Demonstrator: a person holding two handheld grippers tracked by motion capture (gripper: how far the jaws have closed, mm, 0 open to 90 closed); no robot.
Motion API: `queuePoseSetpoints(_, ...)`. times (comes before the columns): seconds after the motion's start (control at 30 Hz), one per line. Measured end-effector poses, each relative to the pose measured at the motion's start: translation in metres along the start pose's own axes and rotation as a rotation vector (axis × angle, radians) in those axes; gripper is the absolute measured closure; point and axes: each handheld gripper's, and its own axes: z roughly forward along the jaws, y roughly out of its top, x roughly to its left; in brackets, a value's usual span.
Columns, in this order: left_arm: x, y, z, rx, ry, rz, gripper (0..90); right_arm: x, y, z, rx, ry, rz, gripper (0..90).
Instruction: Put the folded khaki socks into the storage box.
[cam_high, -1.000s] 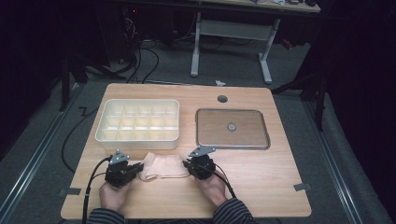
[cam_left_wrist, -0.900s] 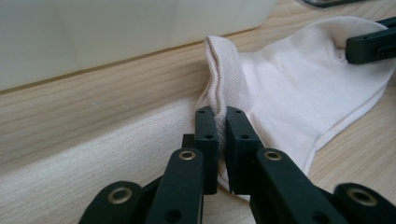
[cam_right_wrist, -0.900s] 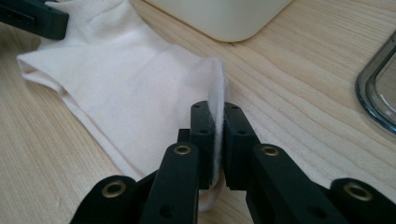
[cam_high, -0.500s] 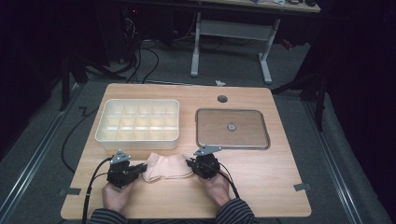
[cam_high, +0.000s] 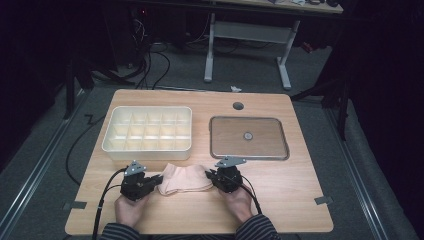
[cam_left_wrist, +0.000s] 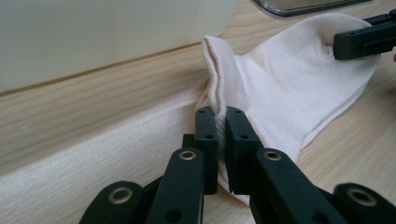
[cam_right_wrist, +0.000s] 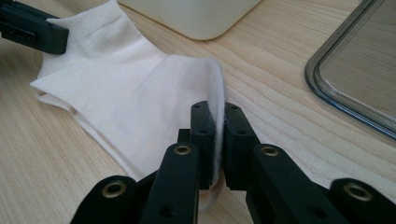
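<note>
A pale sock (cam_high: 184, 179) lies flat on the surface (cam_high: 300, 195) near its front edge, left of centre, held at both ends. The left gripper (cam_high: 156, 181) sits at the sock's left end, its hand (cam_high: 131, 210) coming in from the front edge with the forearm in a striped sleeve (cam_high: 120, 233). In the left gripper view its fingers (cam_left_wrist: 206, 135) are pressed together on the ribbed cuff, pinching a fold of it that stands up between them. The right gripper (cam_high: 212, 177) sits at the sock's right end, its hand (cam_high: 237, 204) likewise reaching in from the front edge, angled slightly inward. In the right gripper view its fingers (cam_right_wrist: 202, 128) pinch a raised fold of the toe end, and the rest of the sock spreads flat toward the other gripper. Both hands rest low, close to the surface, roughly level with each other.

Behind the sock, toward the left side, stands a cream tray (cam_high: 148, 149) with a grid of compartments, just beyond the cuff. Toward the right side lies a clear lid (cam_high: 249, 137), flat, near the right gripper but apart from the sock.
</note>
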Motion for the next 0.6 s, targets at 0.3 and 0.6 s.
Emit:
queuePoseSetpoints(0.3, -0.010, 0.010, 0.007, -0.007, -0.029, 0.026, 85.4, -0.008, -0.006, -0.014, -0.008, -0.027, 0.026, 84.4)
queuePoseSetpoints(0.6, -0.022, 0.017, 0.014, -0.026, -0.047, 0.056, 85.4, -0.016, -0.010, -0.026, -0.018, -0.043, 0.038, 84.3)
